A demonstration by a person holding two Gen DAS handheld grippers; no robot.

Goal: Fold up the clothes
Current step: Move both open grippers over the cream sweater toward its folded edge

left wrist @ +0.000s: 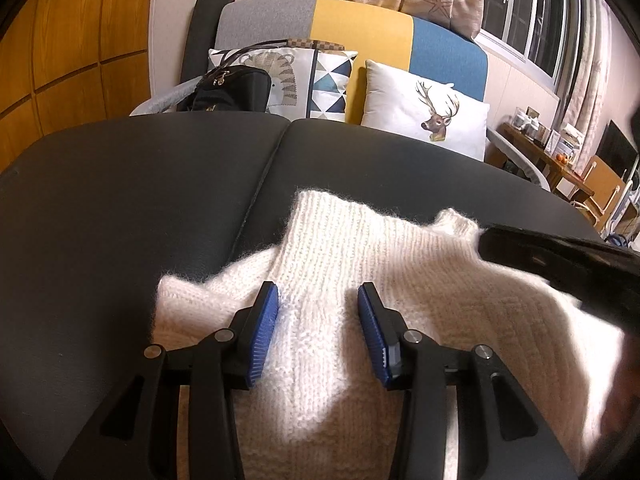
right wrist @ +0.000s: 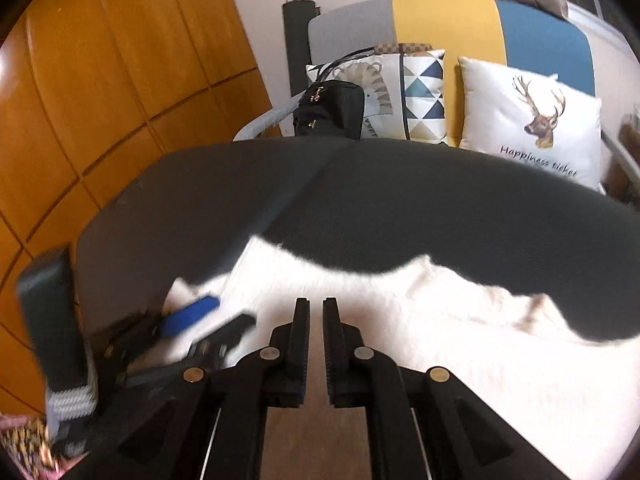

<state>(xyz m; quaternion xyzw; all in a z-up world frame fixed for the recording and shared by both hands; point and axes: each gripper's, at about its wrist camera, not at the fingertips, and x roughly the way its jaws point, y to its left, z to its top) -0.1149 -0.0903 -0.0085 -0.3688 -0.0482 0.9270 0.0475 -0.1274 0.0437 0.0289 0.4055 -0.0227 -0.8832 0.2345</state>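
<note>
- A white knitted sweater is lying spread and rumpled on the dark padded table, covering the near part of it, to the right of the table's centre seam.
- The left gripper is hovering over the sweater with its blue pads standing well apart — nothing is between them but the knit below.
- The right gripper is hanging above the near edge of the sweater; its black fingers are drawn close together with a narrow gap showing, and I can see no cloth pinched in that gap.
- In the right wrist view the left gripper is showing blurred at the sweater's left end, one blue pad catching the light.
- Beyond the table's far edge a sofa in grey, yellow and blue panels is standing against the wall.
- On the sofa, a white cushion with a stag's head is leaning just behind the table; the script under the stag is reading "Happiness ticket", as far as I can make it out.
- A black handbag is sitting at the sofa's left end, against a cushion with blue triangles — any lettering on the bag's metal tag is too small to read.
</note>
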